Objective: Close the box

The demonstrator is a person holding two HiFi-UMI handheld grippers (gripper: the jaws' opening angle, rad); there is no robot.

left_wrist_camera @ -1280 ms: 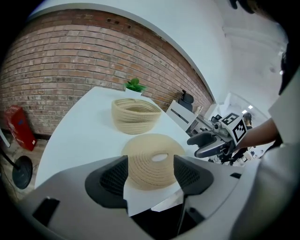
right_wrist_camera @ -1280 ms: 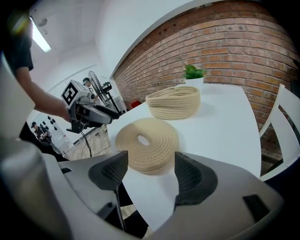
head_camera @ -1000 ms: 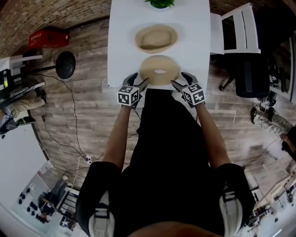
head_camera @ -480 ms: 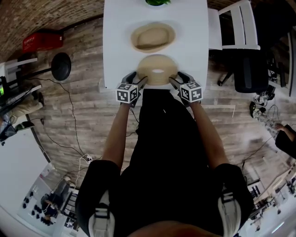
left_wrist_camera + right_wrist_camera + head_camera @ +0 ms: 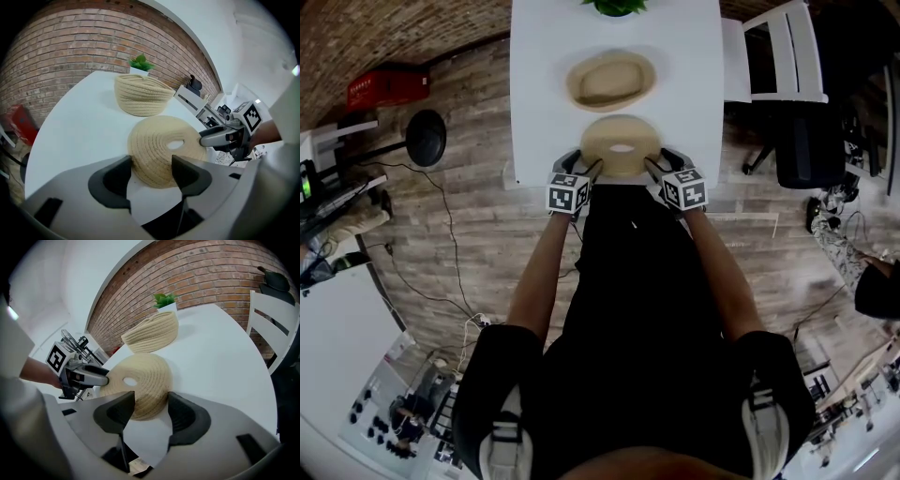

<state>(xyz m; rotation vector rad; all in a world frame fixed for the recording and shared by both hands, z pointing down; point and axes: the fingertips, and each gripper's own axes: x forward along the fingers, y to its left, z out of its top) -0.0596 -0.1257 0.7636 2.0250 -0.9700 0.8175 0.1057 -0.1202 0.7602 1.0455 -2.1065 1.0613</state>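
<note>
A round woven rope lid (image 5: 621, 145) with a small hole in its middle lies on the near end of the white table (image 5: 534, 94). Behind it stands the open rope basket (image 5: 610, 80). My left gripper (image 5: 589, 167) is at the lid's near left edge and my right gripper (image 5: 654, 165) at its near right edge. In the left gripper view the lid's rim (image 5: 161, 145) sits between the open jaws of the left gripper (image 5: 151, 168), which have just been closing a little. The right gripper (image 5: 147, 406) has also been closing, its jaws still apart around the rim (image 5: 138, 378).
A potted green plant (image 5: 617, 6) stands at the table's far end behind the basket. A white chair (image 5: 787, 47) is at the table's right side. A red object (image 5: 377, 89) and a black round stand base (image 5: 425, 138) are on the wooden floor to the left.
Both grippers have come in closer to the lid, so its rim now lies between each pair of jaws. The right gripper's jaws stand narrower than before. The lid and basket have not moved.
</note>
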